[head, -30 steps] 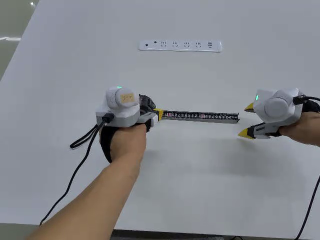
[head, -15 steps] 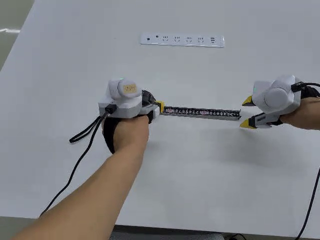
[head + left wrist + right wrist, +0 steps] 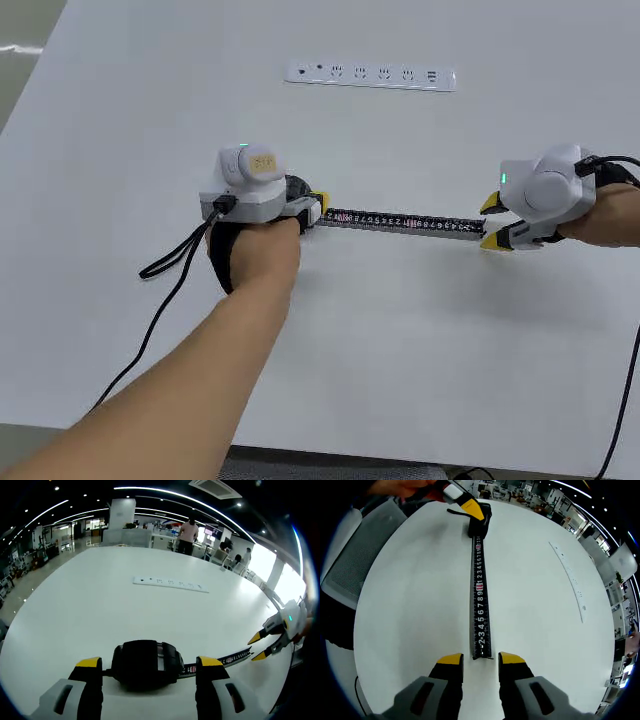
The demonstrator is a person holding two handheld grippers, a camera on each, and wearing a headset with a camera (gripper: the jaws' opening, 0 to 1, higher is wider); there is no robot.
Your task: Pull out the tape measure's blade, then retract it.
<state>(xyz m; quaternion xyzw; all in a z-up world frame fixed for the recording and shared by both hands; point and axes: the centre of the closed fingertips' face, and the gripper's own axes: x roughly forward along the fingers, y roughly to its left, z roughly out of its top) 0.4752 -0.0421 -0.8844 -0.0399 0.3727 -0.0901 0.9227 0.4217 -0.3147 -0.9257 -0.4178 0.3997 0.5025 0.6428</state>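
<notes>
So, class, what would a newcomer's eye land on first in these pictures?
The black tape measure blade, lying straight across the white table between the two grippers. Its black case sits between the jaws of the left gripper, and its free end lies at the open jaws of the right gripper. A white power strip lies farther back.
</notes>
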